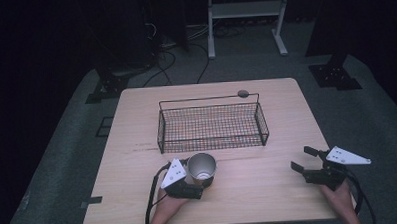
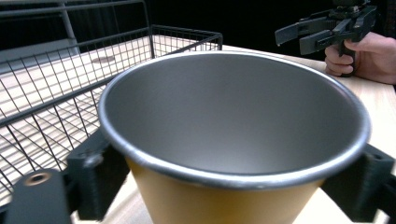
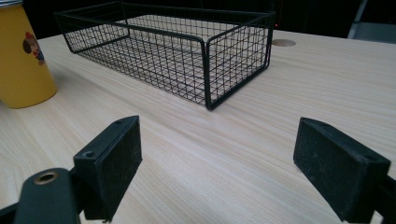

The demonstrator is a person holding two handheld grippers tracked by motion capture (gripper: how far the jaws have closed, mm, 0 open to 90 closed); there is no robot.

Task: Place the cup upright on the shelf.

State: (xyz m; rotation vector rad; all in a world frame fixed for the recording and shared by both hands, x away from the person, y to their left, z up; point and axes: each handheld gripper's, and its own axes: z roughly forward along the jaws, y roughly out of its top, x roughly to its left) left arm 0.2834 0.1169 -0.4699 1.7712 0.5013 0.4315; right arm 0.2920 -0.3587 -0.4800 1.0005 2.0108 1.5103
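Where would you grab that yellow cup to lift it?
Around its yellow wall just under the rim, coming level from the person's side. The cup stands upright and flares toward the top, so the rim stops it slipping down. The left gripper already has a jaw on each side there.

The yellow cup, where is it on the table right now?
In the high view the yellow cup stands near the table's front edge, left of centre, just in front of the wire basket, between the left gripper's jaws.

I see the yellow cup, steel-lined and upright on the table, between my left gripper's jaws, just before the empty wire basket.
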